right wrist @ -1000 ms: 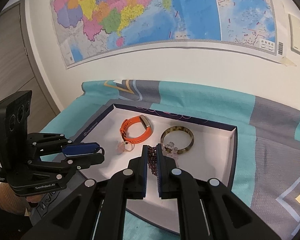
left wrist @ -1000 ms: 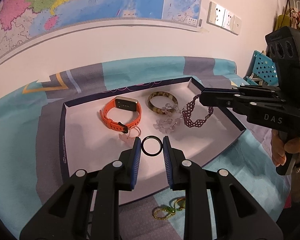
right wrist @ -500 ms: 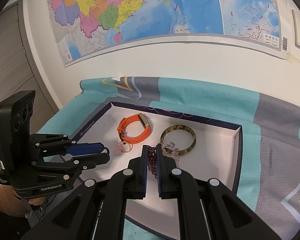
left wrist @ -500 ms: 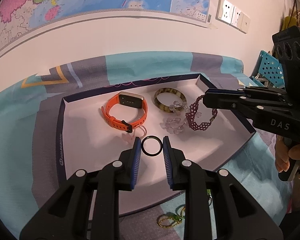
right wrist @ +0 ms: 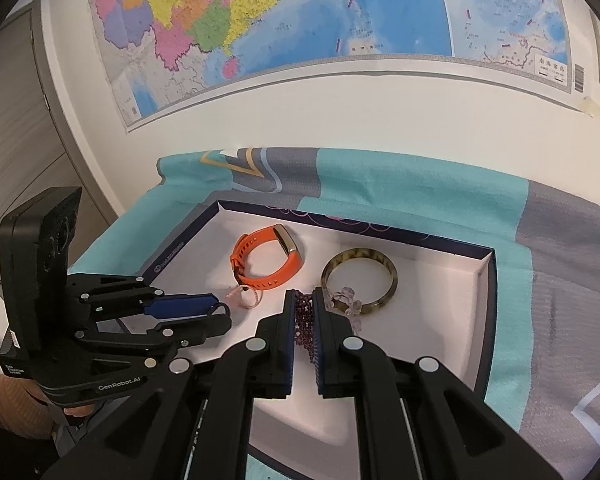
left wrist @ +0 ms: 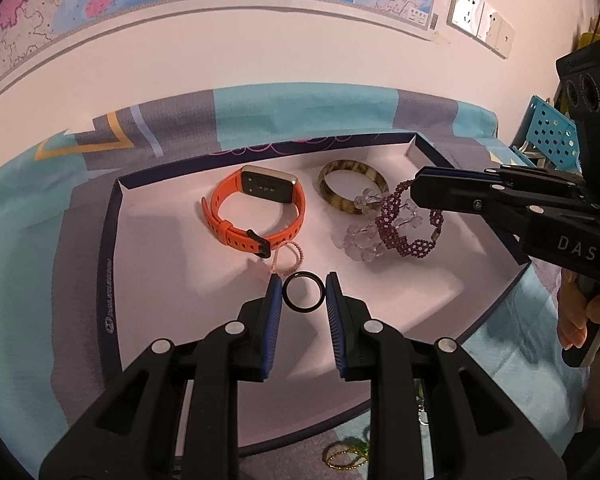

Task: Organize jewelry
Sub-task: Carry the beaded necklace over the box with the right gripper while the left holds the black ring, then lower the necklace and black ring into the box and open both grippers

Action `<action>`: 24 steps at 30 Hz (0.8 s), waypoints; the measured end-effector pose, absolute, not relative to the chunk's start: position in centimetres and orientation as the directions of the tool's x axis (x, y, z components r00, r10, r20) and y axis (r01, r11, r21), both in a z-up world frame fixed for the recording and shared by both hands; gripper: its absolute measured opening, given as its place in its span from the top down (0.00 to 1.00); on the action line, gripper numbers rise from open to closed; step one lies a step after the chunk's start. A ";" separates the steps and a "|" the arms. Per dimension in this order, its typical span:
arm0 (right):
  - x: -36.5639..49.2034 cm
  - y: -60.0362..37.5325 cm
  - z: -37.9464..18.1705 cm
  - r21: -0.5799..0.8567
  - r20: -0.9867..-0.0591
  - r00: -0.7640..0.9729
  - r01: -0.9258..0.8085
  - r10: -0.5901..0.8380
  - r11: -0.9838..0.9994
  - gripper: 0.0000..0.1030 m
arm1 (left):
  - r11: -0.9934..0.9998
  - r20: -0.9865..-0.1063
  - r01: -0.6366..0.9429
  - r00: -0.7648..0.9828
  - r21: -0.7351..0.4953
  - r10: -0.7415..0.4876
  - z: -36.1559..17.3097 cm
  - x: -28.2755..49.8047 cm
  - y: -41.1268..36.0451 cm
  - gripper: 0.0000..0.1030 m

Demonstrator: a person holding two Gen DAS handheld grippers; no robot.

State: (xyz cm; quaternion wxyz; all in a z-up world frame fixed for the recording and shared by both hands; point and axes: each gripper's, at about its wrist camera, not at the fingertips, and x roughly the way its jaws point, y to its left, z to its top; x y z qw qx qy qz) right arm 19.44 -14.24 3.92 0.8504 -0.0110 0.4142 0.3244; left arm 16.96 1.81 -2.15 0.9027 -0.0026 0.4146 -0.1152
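Black ring (left wrist: pixel 303 292): clamped between left gripper (left wrist: pixel 302 295) pads, above the tray's (left wrist: pixel 112 264) near edge.
Purple beaded bracelet (left wrist: pixel 408 229): pinched by right gripper (right wrist: pixel 303 308), partly lifted near the tray's right edge, beside the mottled bangle (right wrist: pixel 360 276).

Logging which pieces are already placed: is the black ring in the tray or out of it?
Not yet placed: the black ring is gripped between the left gripper fingers, above the tray floor.
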 end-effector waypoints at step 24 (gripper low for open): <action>20.4 -13.8 2.1 0.264 -0.740 0.418 -0.541 0.528 0.798 0.91 | 0.979 -0.770 0.174 0.608 -0.108 -0.193 -2.9 18.1 2.0 0.76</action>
